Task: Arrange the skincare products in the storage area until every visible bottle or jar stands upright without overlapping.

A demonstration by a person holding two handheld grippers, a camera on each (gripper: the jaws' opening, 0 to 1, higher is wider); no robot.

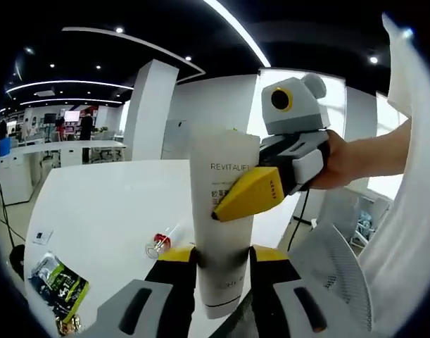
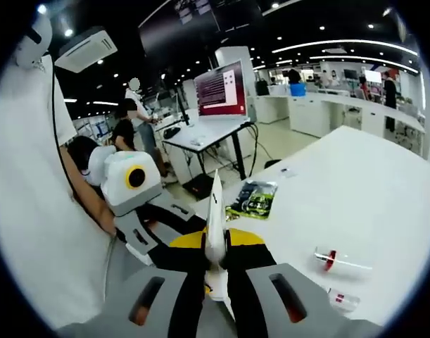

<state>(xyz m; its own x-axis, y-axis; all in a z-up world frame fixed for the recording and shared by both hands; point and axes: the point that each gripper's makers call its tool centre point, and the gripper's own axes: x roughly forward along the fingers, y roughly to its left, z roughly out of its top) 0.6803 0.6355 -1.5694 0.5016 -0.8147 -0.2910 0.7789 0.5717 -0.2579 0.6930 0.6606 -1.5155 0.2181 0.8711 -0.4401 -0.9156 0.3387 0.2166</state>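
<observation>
White tube clenched between both grippers' fingers, above the counter; not yet stood. Beyond the fingers, clear bottle lying flat, unrighted.

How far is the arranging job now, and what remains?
Nothing looks arranged yet. In hand: both the left hand-held gripper and the right hand-held gripper clamp the white plastic tube. Left: the clear red-banded bottle lies on the white table.
</observation>
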